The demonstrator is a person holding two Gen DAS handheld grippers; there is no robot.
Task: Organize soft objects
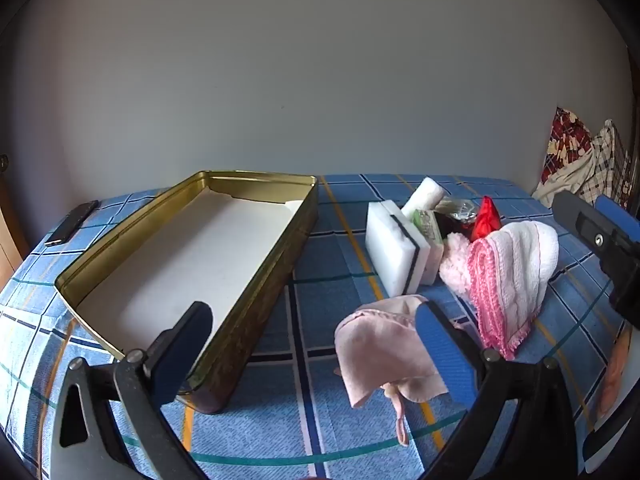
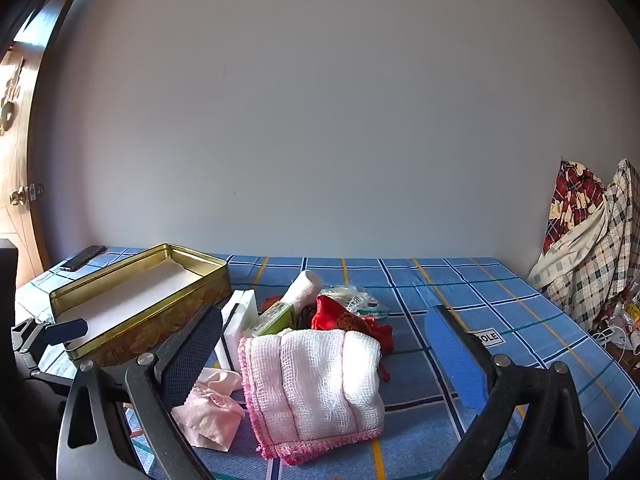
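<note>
An open gold tin (image 1: 224,296) (image 2: 136,308) with a white lining stands on the blue plaid bed, nothing inside it. My left gripper (image 1: 314,344) is open above the bed between the tin and a pale pink cloth (image 1: 380,356), which lies under its right finger. A rolled white towel with pink trim (image 1: 508,280) (image 2: 316,388) lies between the spread fingers of my open right gripper (image 2: 332,356). Behind it sit white sponges (image 1: 394,248) (image 2: 240,320), a red cloth (image 1: 485,218) (image 2: 344,320), a white roll (image 1: 424,196) (image 2: 306,286) and a green packet (image 2: 276,320).
A dark phone (image 1: 72,222) (image 2: 82,258) lies at the bed's far left corner. Plaid clothes (image 1: 580,160) (image 2: 588,240) are piled at the right by the wall. A wooden door (image 2: 16,160) stands at the left. Cables and small items lie on the floor at the right (image 2: 624,332).
</note>
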